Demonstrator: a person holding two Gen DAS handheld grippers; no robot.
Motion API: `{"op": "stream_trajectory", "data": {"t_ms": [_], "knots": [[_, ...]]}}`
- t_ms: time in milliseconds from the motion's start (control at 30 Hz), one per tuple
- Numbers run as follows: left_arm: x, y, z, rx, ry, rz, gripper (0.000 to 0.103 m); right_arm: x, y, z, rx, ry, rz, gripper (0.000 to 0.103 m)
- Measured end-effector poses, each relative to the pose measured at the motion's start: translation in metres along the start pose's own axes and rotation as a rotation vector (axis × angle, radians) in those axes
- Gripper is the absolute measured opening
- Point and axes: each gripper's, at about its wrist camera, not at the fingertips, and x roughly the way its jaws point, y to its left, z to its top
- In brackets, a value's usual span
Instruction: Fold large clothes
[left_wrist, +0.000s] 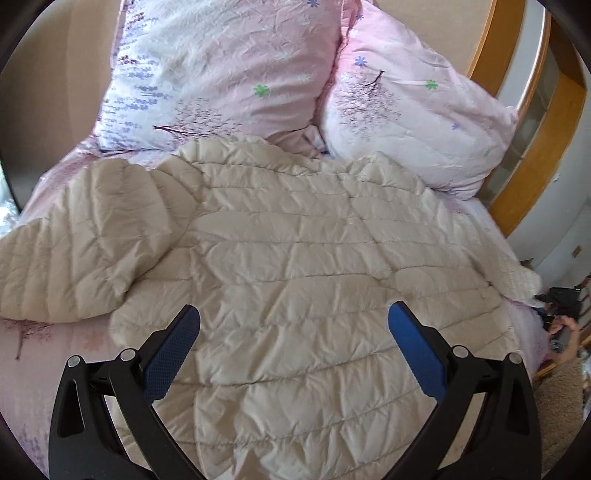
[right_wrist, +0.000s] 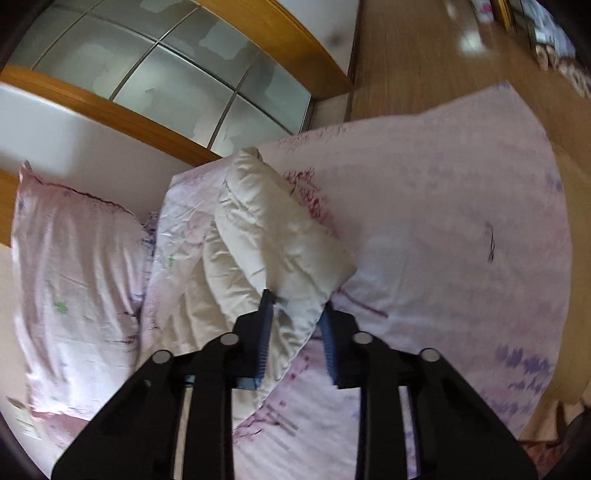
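Observation:
A cream quilted puffer jacket (left_wrist: 288, 266) lies spread on the pink floral bed, one sleeve folded over at the left (left_wrist: 85, 251). My left gripper (left_wrist: 293, 314) hovers over the jacket's lower middle, wide open and empty. In the right wrist view my right gripper (right_wrist: 297, 306) is shut on a bunched edge of the same jacket (right_wrist: 266, 236), lifted off the sheet. The view is blurred by motion.
Two pink floral pillows (left_wrist: 229, 70) (left_wrist: 413, 122) stand at the head of the bed (right_wrist: 443, 229). A wooden bed frame (left_wrist: 524, 155) and a wardrobe with frosted glass panels (right_wrist: 173, 70) stand alongside. A wood floor (right_wrist: 424, 55) lies beyond.

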Motion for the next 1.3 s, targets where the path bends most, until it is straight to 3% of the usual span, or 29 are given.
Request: {"op": "stream_trajectory", "data": {"t_ms": [67, 200, 267, 367, 467, 633, 767, 900, 967, 1067, 1200, 1300], "knots": [[-0.001, 0.002, 0.0, -0.016, -0.01, -0.05, 0.102, 0.005, 0.013, -0.004, -0.035, -0.016, -0.024, 0.01], [0.001, 0.004, 0.005, -0.034, -0.023, -0.094, 0.102, -0.013, 0.056, -0.018, -0.238, -0.134, -0.067, 0.006], [0.002, 0.006, 0.006, -0.056, -0.027, -0.131, 0.102, -0.024, 0.082, -0.03, -0.335, -0.168, -0.036, 0.006], [0.007, 0.009, 0.009, -0.119, -0.019, -0.204, 0.102, -0.038, 0.137, -0.067, -0.518, -0.17, 0.088, 0.006], [0.013, 0.01, 0.011, -0.181, -0.012, -0.268, 0.102, -0.045, 0.193, -0.125, -0.716, -0.096, 0.242, 0.006], [0.025, 0.007, 0.016, -0.289, 0.015, -0.408, 0.102, -0.041, 0.247, -0.221, -0.95, 0.097, 0.418, 0.006], [0.043, 0.002, 0.02, -0.384, 0.06, -0.505, 0.102, -0.028, 0.269, -0.299, -1.11, 0.247, 0.476, 0.006], [0.06, -0.005, 0.022, -0.428, 0.096, -0.54, 0.102, -0.015, 0.271, -0.349, -1.207, 0.348, 0.479, 0.006], [0.07, -0.009, 0.022, -0.455, 0.124, -0.554, 0.102, -0.017, 0.268, -0.366, -1.256, 0.385, 0.477, 0.014], [0.085, -0.016, 0.021, -0.465, 0.17, -0.55, 0.102, -0.029, 0.262, -0.385, -1.321, 0.413, 0.477, 0.077], [0.099, -0.027, 0.018, -0.453, 0.213, -0.529, 0.1, -0.042, 0.256, -0.365, -1.213, 0.479, 0.525, 0.08], [0.108, -0.033, 0.017, -0.446, 0.236, -0.5, 0.089, -0.038, 0.241, -0.328, -1.035, 0.555, 0.539, 0.08]]}}
